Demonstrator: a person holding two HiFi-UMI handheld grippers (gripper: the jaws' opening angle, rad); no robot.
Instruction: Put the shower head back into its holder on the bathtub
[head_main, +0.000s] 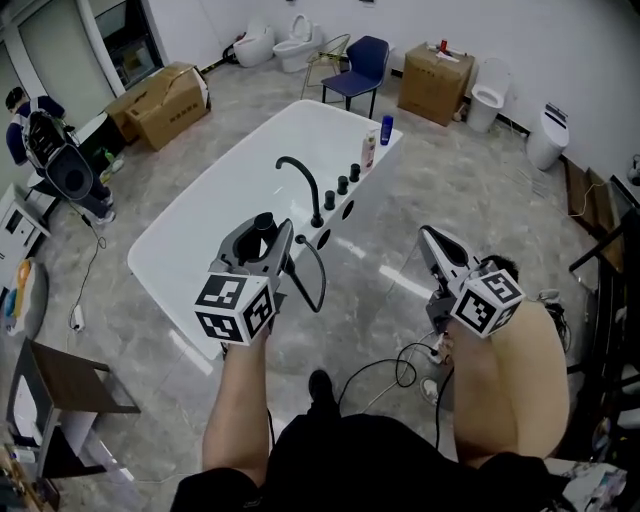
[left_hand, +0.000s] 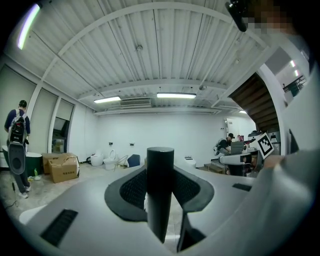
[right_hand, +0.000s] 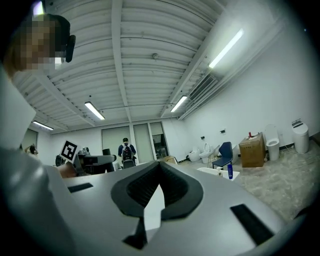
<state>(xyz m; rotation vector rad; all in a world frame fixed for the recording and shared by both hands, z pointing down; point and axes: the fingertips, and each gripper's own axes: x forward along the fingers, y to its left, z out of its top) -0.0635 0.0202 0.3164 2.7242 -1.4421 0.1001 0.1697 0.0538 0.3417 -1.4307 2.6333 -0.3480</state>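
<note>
Left of centre in the head view, the left gripper (head_main: 262, 238) is clamped on the black handle of the shower head (left_hand: 160, 190). The handle stands upright between its jaws over the near rim of the white bathtub (head_main: 190, 235), with the dark hose (head_main: 322, 280) looping beside it and the curved black tap (head_main: 300, 180) just beyond. At the lower right, the right gripper (head_main: 428, 238) is pressed closed on nothing, well apart from the tub. The black-and-white square markers (head_main: 236, 305) on the gripper cubes are the only clear print, and any lettering on the bottles (head_main: 370, 150) or cardboard boxes (head_main: 165, 100) seems too small to read.
</note>
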